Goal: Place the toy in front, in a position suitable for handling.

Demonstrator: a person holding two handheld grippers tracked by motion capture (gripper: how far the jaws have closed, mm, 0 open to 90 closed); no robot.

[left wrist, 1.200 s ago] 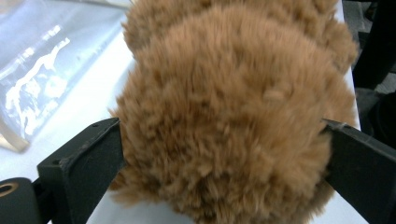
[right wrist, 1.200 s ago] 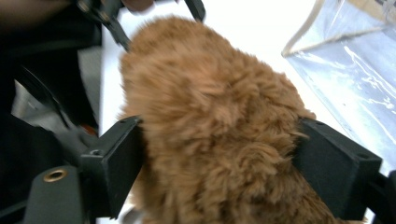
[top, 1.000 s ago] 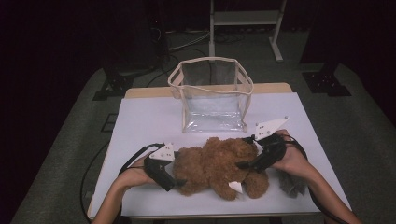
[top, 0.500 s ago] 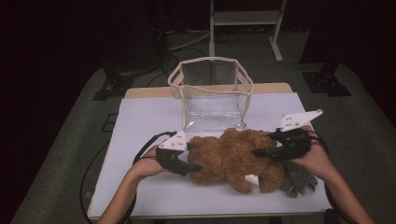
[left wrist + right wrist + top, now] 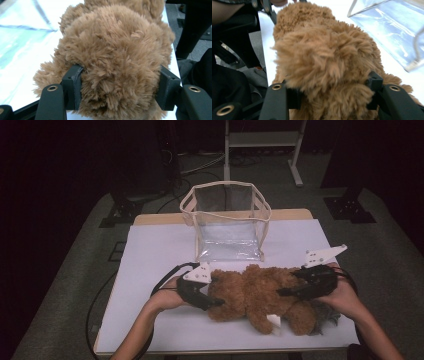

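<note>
A brown plush teddy bear (image 5: pixel 260 292) lies stretched sideways over the white-covered table (image 5: pixel 160 245), near its front edge. My left gripper (image 5: pixel 207 300) is at the bear's left end. In the left gripper view both pads sink into the bear's fur (image 5: pixel 112 45), so the left gripper (image 5: pixel 120 87) is shut on it, its jaws having just closed in. My right gripper (image 5: pixel 289 292) holds the bear's right part. In the right gripper view the fur (image 5: pixel 324 45) bulges between the jaws of the right gripper (image 5: pixel 334 92), which have just closed and then eased a little.
A clear plastic bag with cream trim (image 5: pixel 227 222) stands open just behind the bear at the table's middle. A grey cloth (image 5: pixel 327 319) lies under the right hand at the front right corner. A white tag (image 5: pixel 274 321) hangs from the bear.
Both grippers have closed onto the bear. The bear and both hands have shifted to the right and a little up from the table.
</note>
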